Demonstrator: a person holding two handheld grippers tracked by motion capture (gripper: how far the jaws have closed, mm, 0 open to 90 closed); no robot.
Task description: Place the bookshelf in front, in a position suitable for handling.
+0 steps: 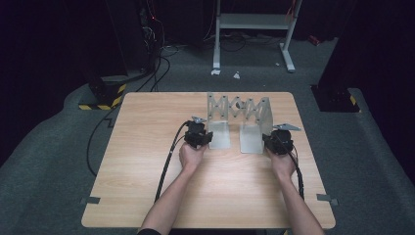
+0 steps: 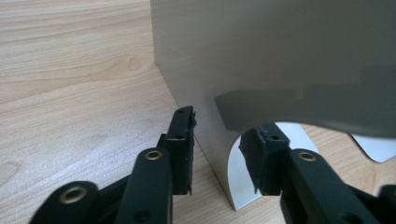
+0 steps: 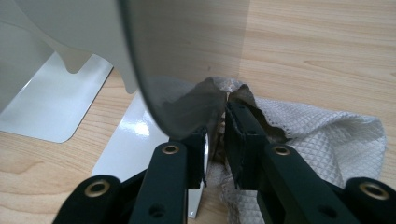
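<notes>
The left claw point(image 2: 224, 149) straddles the left end plate point(image 2: 261, 70) of the metal rack point(image 1: 238, 117), its jaws not quite pressing, as far as the close view tells. The right claw point(image 3: 215, 140) pinches the right end plate point(image 3: 182, 60) together with one white cloth point(image 3: 322, 135). The single rack, with two end plates, stands near the table point(image 1: 147, 147)'s far edge, with bare wood towards the near and left edges.

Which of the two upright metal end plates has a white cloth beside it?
The right end plate, at the right tool, has the white cloth; the left end plate has none.
</notes>
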